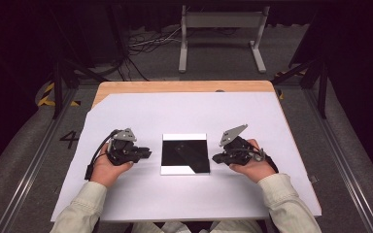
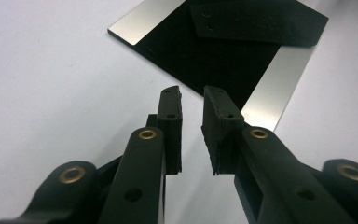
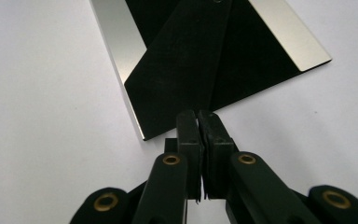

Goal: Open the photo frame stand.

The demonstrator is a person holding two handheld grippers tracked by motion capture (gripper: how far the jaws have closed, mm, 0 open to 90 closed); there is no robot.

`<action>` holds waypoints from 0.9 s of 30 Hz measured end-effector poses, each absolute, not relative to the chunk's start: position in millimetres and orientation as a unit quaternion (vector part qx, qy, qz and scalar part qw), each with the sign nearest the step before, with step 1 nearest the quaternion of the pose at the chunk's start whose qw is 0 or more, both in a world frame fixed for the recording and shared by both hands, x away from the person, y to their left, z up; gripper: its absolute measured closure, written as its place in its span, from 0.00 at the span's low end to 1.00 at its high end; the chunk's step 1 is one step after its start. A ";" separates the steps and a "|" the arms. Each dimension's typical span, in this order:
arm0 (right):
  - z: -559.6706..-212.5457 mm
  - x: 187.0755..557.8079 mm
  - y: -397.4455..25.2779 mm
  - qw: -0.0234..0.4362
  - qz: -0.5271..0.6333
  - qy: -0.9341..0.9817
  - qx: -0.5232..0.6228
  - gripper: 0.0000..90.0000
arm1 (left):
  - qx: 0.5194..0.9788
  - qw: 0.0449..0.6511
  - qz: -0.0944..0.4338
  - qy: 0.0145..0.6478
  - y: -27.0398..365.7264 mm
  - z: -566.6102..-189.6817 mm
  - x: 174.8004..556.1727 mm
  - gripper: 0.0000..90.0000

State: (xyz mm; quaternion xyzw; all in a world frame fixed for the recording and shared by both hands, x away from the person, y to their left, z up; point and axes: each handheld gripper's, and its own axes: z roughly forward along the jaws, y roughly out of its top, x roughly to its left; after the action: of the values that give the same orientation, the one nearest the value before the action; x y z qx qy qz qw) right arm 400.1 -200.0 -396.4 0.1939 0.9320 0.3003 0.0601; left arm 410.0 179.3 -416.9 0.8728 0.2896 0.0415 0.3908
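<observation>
1. Black jaws of the left gripper (image 2: 192,133) stood a narrow gap apart and held nothing, aimed at the near corner of the mirror tile (image 2: 279,79).
2. Those of the right gripper (image 3: 198,140) were pressed together, empty, just short of the tile's edge.
3. Outward, the mirror tile (image 1: 185,154) lay flat on the white sheet (image 1: 126,199), between both grippers (image 1: 143,154) (image 1: 217,158), touching neither.
4. A dark strip (image 2: 261,21) seemed to lie across it; it could be a reflection.
5. Doing the step well likely meant opening the right jaws first, then approaching low, since a flat tile offers only thin edges.
6. Bracing the far side with the left would stop sliding.
</observation>
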 end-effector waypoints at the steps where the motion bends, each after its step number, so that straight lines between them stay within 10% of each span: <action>1: -396.4 400.1 -200.0 0.060 0.300 0.932 0.194 0.97 | 0.873 0.391 0.041 0.290 179.3 -416.9 410.0 0.86; 27: -414.2 392.1 -182.1 -0.001 0.217 0.961 0.171 0.95 | 0.874 0.388 0.033 0.290 177.9 -417.9 410.1 0.86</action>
State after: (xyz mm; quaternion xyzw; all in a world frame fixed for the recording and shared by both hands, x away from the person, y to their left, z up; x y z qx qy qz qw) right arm 392.1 -182.1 -414.2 0.1711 0.9611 0.2170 -0.0008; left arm 410.1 177.9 -417.9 0.8740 0.2902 0.0328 0.3885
